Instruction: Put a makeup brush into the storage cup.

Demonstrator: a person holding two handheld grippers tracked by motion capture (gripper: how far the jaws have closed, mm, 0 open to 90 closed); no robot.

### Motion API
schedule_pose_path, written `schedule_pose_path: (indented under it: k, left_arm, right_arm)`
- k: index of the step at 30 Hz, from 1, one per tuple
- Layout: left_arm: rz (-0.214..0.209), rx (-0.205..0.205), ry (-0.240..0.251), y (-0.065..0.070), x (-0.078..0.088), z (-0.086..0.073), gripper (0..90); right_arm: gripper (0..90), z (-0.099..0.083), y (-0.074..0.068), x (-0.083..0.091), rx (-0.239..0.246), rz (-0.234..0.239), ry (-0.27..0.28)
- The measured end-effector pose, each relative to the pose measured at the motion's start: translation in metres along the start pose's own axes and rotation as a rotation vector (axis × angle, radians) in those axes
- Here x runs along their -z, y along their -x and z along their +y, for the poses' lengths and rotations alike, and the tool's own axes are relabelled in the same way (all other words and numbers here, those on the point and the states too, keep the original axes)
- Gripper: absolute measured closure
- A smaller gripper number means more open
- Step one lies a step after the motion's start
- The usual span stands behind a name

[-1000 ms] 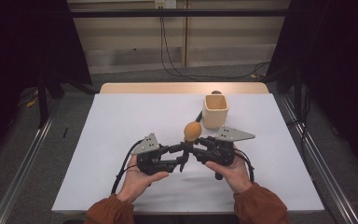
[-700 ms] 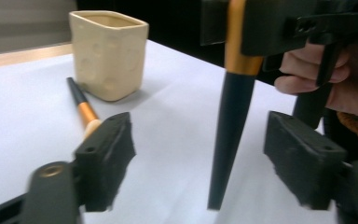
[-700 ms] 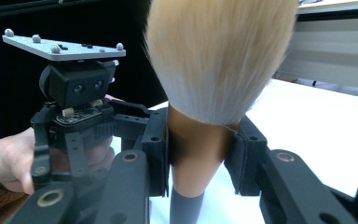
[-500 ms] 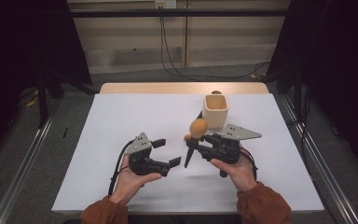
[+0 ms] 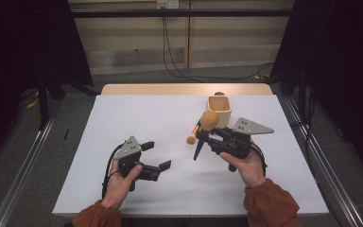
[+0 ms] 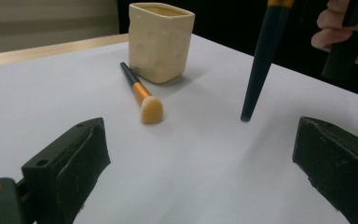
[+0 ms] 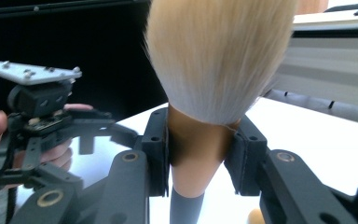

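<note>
In the lower left of the high view, the left gripper [image 5: 158, 155] sat low over the white desk [image 5: 137, 118], and its fingers had just been opening: they stood spread wide with nothing between them. Its own view bore that out, bare desk between the two black fingers [image 6: 67, 161] at the bottom corners.

Moving toward the centre of the high view, a small brush [image 5: 194, 133] lay flat on the desk, its pale head toward the near side and its dark handle pointing up at the cream cup [image 5: 218, 109] just above it. In the left gripper view the handle end lay right at the foot of the cup [image 6: 161, 39], upper middle of the frame.

Right of centre, the right gripper [image 5: 206, 135] was clamped on the big brush [image 5: 208, 121]. The fingers pinched its tan ferrule [image 7: 198, 149], the bristles fanned upward and the dark tapered handle hung down, its tip just clear of the desk.
</note>
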State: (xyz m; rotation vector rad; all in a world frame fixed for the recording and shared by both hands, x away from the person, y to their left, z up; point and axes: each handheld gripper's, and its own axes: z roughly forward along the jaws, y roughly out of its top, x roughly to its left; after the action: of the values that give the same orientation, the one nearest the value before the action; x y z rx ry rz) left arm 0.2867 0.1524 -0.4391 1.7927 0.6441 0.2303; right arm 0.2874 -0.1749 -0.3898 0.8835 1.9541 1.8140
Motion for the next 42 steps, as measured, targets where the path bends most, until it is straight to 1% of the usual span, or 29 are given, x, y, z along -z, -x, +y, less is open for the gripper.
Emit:
schedule_pose_path:
  k: [3,4,5,8,11,13,14,16,18,20,23,24,27,29,30,32,35,37,39,41,42]
  left_arm:
    - [0.001,0.049,0.021,-0.003,0.006,-0.003,1.7]
    - [0.011,0.057,0.028,-0.004,0.008,-0.004,1.6]
    - [0.019,0.05,0.029,-0.005,0.01,-0.004,1.6]
    - [0.038,0.051,0.041,-0.008,0.017,-0.007,1.7]
    - [0.054,0.045,0.039,-0.01,0.023,-0.01,1.6]
    - [0.066,0.047,0.033,-0.011,0.027,-0.012,1.6]
    - [0.071,0.041,0.028,-0.012,0.028,-0.014,1.6]
    - [0.076,0.039,0.011,-0.012,0.03,-0.018,1.6]
    - [0.082,0.046,0.005,-0.012,0.034,-0.022,1.7]
    - [0.095,0.049,0.01,-0.013,0.038,-0.025,1.7]
    - [0.108,0.072,0.018,-0.014,0.044,-0.029,1.7]
    - [0.111,0.07,0.014,-0.015,0.046,-0.03,1.7]
    - [0.151,0.075,0.002,-0.013,0.052,-0.035,1.9]
    - [0.146,0.064,-0.002,-0.013,0.054,-0.039,1.9]
    - [0.154,0.061,-0.005,-0.013,0.056,-0.04,1.9]
    - [0.156,0.065,0.001,-0.014,0.057,-0.042,1.9]
    - [0.154,0.05,-0.002,-0.015,0.058,-0.042,2.0]
    - [0.155,0.053,0.01,-0.015,0.06,-0.042,2.0]
    - [0.162,0.052,0.011,-0.016,0.062,-0.042,2.0]
    - [0.161,0.056,0.017,-0.017,0.063,-0.042,2.0]
    - [0.163,0.05,0.018,-0.017,0.064,-0.042,2.0]
  right_arm:
    - [64.4,0.008,0.005,0.003,0.009,-0.017,0.015]
    - [64.4,0.01,0.007,0.004,0.012,-0.022,0.019]
    - [64.4,0.012,0.008,0.004,0.014,-0.028,0.023]
    - [64.4,0.019,0.013,0.006,0.019,-0.046,0.028]
    - [64.4,0.025,0.018,0.008,0.023,-0.062,0.033]
    - [64.4,0.029,0.021,0.008,0.025,-0.082,0.023]
    - [64.4,0.031,0.023,0.008,0.026,-0.091,0.023]
    - [64.4,0.033,0.026,0.009,0.026,-0.099,0.024]
    - [64.4,0.036,0.029,0.009,0.024,-0.111,0.025]
    - [64.4,0.039,0.032,0.011,0.026,-0.12,0.027]
    - [64.4,0.046,0.038,0.013,0.033,-0.138,0.037]
    - [64.4,0.047,0.04,0.013,0.032,-0.143,0.039]
    - [64.4,0.054,0.046,0.014,0.042,-0.159,0.043]
    - [64.4,0.059,0.05,0.014,0.047,-0.165,0.047]
    - [64.4,0.062,0.052,0.014,0.048,-0.169,0.049]
    - [64.4,0.067,0.057,0.014,0.052,-0.175,0.054]
    - [64.4,0.075,0.064,0.014,0.056,-0.202,0.054]
    - [64.4,0.08,0.069,0.014,0.056,-0.212,0.059]
    - [64.4,0.083,0.073,0.014,0.062,-0.231,0.053]
    - [64.4,0.086,0.076,0.015,0.057,-0.239,0.055]
    - [64.4,0.088,0.078,0.015,0.06,-0.246,0.055]
